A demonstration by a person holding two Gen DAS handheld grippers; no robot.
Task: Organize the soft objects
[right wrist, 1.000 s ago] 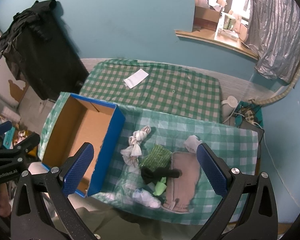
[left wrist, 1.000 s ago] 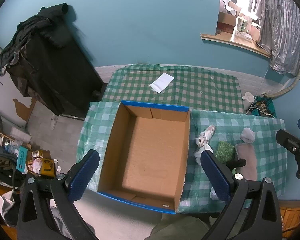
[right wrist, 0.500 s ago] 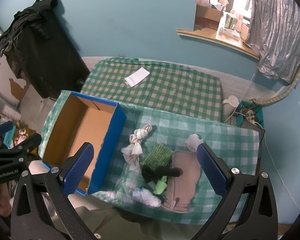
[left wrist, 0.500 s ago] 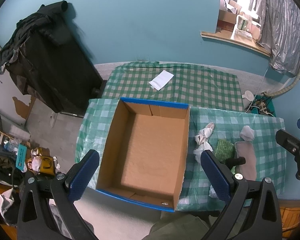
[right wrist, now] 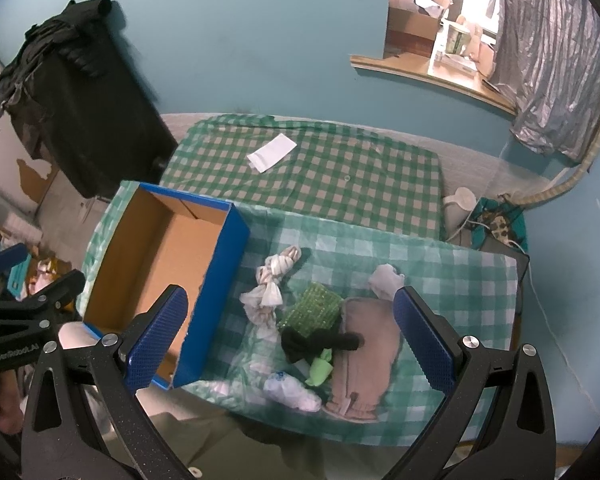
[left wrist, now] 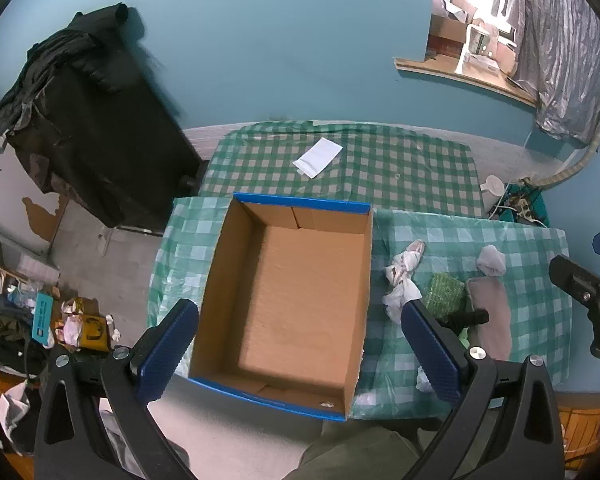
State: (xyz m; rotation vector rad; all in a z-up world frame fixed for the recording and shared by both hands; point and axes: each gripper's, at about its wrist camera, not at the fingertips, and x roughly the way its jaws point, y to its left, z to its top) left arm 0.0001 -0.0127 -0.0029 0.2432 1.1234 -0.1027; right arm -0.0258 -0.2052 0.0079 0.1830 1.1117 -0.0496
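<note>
Both grippers, left gripper and right gripper, hang spread and empty; the knotted white cloth, probably a rag, deserves a centred pinch toward the cardboard box.

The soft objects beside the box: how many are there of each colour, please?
White: 3
Green: 2
Black: 1
Beige: 1
Total: 7, none in the box

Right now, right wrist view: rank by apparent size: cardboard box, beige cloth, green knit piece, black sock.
1. cardboard box
2. beige cloth
3. green knit piece and black sock: look alike, they overlap, so unranked.
</note>
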